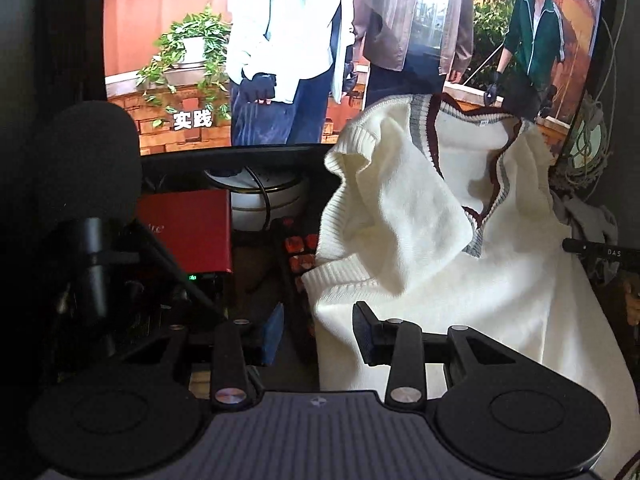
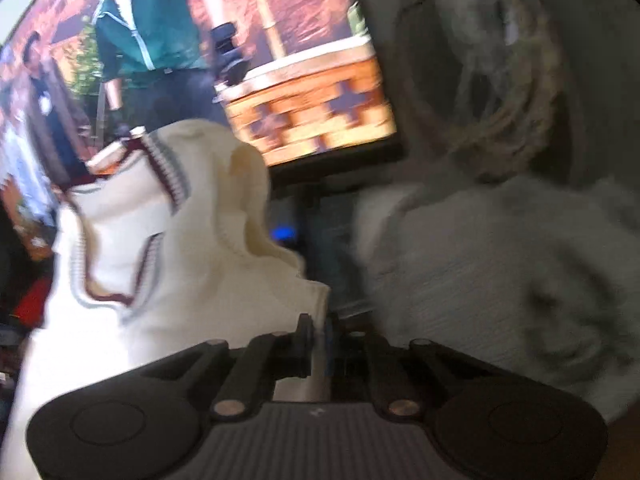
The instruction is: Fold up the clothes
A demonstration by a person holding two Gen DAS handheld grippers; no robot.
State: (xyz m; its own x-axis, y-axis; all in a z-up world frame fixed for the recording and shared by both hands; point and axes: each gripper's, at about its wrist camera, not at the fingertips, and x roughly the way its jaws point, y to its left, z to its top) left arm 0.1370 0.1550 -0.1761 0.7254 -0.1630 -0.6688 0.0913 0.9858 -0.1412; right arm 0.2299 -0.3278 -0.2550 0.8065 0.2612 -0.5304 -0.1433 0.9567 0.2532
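Monitor (image 1: 280, 40) fills background, close behind work area.
Cream knit vest (image 1: 420, 240) hangs bunched in air before monitor, over keyboard (image 1: 298, 264); unfolded.
Right hand-held gripper (image 2: 318, 344) pinched narrow on vest edge; only visible support. Risk: knit slips out, drops onto clutter.
Left hand-held gripper (image 1: 316, 332) wide, empty, beside hem. Risk: 1-layer grab skews fold.
Microphone (image 1: 86, 168) near left: snag hazard.

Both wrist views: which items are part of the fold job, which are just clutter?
Job:
- white knit vest, held up
- right gripper, jaws shut on vest edge
- left gripper, jaws open beside vest

Clutter:
- monitor
- microphone
- red box
- grey cloth
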